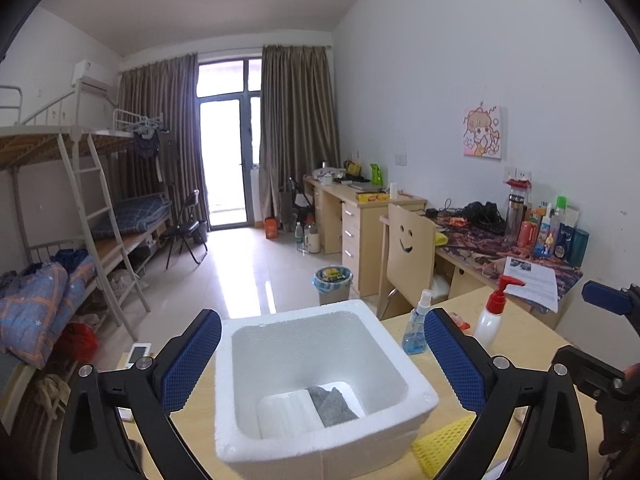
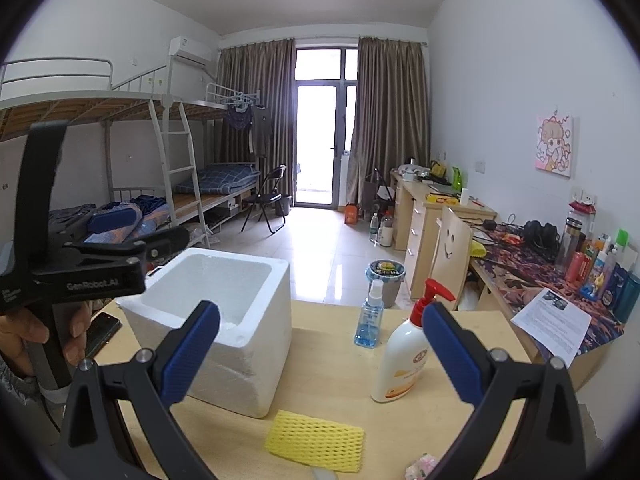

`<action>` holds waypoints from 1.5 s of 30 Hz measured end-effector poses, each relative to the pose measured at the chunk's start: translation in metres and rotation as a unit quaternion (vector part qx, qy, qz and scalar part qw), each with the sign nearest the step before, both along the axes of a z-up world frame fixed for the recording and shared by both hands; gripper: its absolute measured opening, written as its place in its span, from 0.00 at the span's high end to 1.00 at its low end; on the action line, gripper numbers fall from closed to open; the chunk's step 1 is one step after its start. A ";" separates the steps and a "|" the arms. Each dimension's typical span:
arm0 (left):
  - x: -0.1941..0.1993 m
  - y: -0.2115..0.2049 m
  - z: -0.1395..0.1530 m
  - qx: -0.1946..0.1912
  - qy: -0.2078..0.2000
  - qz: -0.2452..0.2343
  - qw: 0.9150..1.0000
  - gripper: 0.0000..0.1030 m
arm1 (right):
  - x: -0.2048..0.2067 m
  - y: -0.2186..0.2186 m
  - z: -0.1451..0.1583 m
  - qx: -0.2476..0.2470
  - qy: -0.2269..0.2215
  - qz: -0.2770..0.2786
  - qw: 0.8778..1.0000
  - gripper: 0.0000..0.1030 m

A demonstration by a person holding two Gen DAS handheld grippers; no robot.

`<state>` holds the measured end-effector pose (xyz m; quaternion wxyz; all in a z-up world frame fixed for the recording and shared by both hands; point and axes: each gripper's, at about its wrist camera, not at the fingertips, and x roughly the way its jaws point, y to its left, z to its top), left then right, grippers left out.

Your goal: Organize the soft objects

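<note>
A white foam box (image 1: 320, 380) stands on the wooden table (image 2: 332, 368); inside it lie a white foam piece (image 1: 288, 412) and a grey cloth (image 1: 332, 406). My left gripper (image 1: 322, 364) is open and empty, hovering over the box. The box also shows in the right wrist view (image 2: 224, 320). A yellow foam net (image 2: 316, 436) lies flat on the table in front of my right gripper (image 2: 320, 348), which is open and empty above it. The net's corner shows in the left wrist view (image 1: 440, 440). A small pink soft item (image 2: 420, 470) sits at the bottom edge.
A blue spray bottle (image 2: 370, 316) and a white pump bottle with a red top (image 2: 406, 356) stand on the table right of the box. A phone (image 2: 102, 332) lies at the table's left. A cluttered desk (image 2: 540, 276) and a chair (image 2: 452, 248) stand to the right.
</note>
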<state>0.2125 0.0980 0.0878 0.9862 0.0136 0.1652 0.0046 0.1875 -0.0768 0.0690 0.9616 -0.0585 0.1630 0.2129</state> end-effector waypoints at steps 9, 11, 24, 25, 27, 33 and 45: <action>-0.040 -0.005 0.014 0.009 -0.023 0.014 1.000 0.01 | -0.029 -0.003 0.011 0.007 -0.018 0.014 1.000 0.00; -0.050 -0.007 0.017 0.011 -0.028 0.015 0.999 0.01 | -0.037 -0.005 0.014 0.008 -0.024 0.017 1.000 0.00; -0.120 -0.024 0.030 0.021 -0.057 0.013 0.998 0.01 | -0.094 -0.021 0.026 0.016 -0.053 0.015 0.998 0.00; -0.123 -0.026 0.031 0.022 -0.058 0.014 0.998 0.01 | -0.099 -0.022 0.026 0.016 -0.055 0.014 0.998 0.00; -0.135 -0.030 0.032 0.024 -0.063 0.013 0.998 0.01 | -0.107 -0.025 0.027 0.018 -0.059 0.015 0.998 0.00; -0.162 -0.036 0.034 0.027 -0.074 0.010 0.997 0.01 | -0.128 -0.033 0.025 0.019 -0.066 0.014 0.998 0.00; -0.201 -0.046 0.027 0.022 -0.092 0.004 0.995 0.01 | -0.165 -0.043 0.019 0.018 -0.084 0.016 0.996 0.00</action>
